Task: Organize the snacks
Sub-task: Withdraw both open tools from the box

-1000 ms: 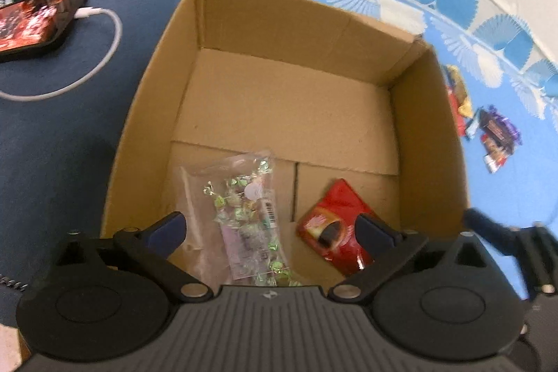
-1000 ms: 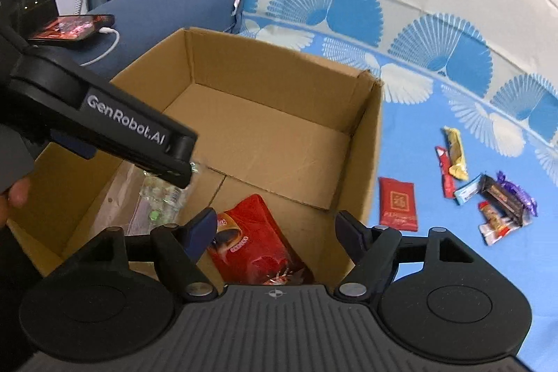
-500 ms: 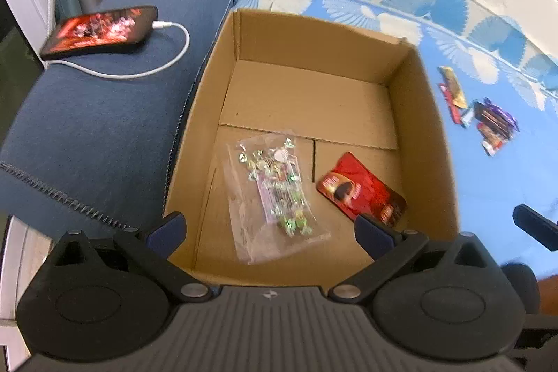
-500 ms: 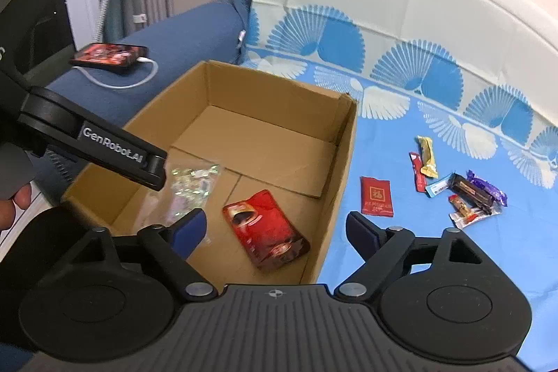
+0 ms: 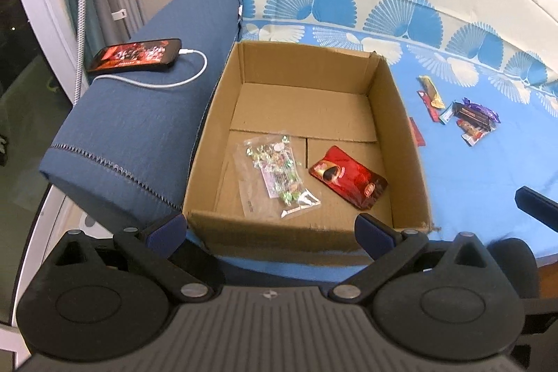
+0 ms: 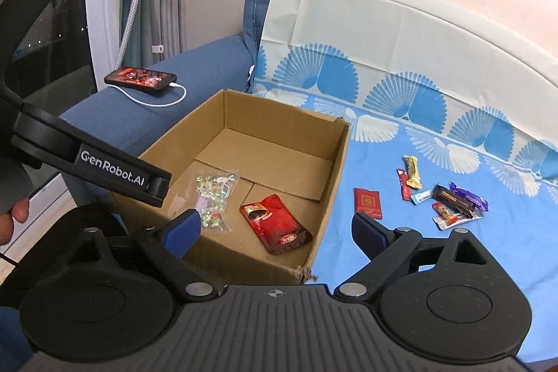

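Note:
An open cardboard box [image 5: 394,114] [image 6: 334,162] sits on the blue sofa cover. Inside lie a clear bag of green candies [image 5: 277,175] [image 6: 214,194] and a red snack pouch [image 5: 348,176] [image 6: 275,224]. A flat red packet [image 6: 368,203] [image 5: 416,136] lies just right of the box. Several small wrapped bars [image 5: 467,117] [image 6: 450,197] lie further right on the cover. My left gripper [image 5: 272,229] is open and empty, pulled back in front of the box's near wall. My right gripper [image 6: 279,230] is open and empty, above the box's near right corner.
A phone [image 5: 136,54] [image 6: 141,79] on a white charging cable [image 5: 167,82] rests on the blue sofa armrest [image 5: 132,135] left of the box. The sofa back with the fan-patterned cover [image 6: 383,58] rises behind. The left gripper's body [image 6: 90,159] crosses the right wrist view's left side.
Both grippers have pulled back and up away from the box, so the whole box and the armrest now show. Both stayed open and empty. The snacks have not moved.

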A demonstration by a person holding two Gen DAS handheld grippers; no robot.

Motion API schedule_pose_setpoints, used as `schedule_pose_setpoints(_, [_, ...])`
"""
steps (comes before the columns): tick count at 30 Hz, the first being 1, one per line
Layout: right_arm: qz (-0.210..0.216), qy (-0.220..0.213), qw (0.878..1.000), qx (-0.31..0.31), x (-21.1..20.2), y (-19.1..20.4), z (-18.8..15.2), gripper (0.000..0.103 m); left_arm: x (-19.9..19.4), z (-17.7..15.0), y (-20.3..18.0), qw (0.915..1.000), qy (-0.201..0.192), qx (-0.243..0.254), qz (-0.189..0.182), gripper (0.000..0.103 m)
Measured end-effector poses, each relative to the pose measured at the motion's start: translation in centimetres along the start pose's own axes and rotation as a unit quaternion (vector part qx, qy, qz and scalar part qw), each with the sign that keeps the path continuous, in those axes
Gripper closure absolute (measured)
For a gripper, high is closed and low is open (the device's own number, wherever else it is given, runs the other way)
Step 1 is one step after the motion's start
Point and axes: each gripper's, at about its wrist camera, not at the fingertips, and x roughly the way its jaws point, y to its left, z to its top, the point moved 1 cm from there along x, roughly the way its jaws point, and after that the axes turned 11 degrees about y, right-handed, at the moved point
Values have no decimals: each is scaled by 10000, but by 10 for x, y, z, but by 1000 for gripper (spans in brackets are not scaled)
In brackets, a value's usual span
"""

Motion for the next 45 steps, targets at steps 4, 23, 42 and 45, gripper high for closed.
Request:
schedule_pose_setpoints(4, [3, -102, 9999, 16, -12, -2, -10, 7, -7, -14, -3, 10000, -38, -7, -5, 0])
schedule_pose_setpoints(23, [34, -181, 9998, 62, -27, 3, -23, 5, -17, -37, -5, 10000, -55, 33, 29, 0])
schedule_pose_setpoints(42, [157, 7, 9996, 246, -16, -4, -29, 4, -7, -37, -12, 9997, 113, 145, 163, 0])
schedule_pose_setpoints(45, [183, 50, 9994, 284, -13, -6, -29, 4, -4, -36, -13, 9996, 161, 164, 177, 0])
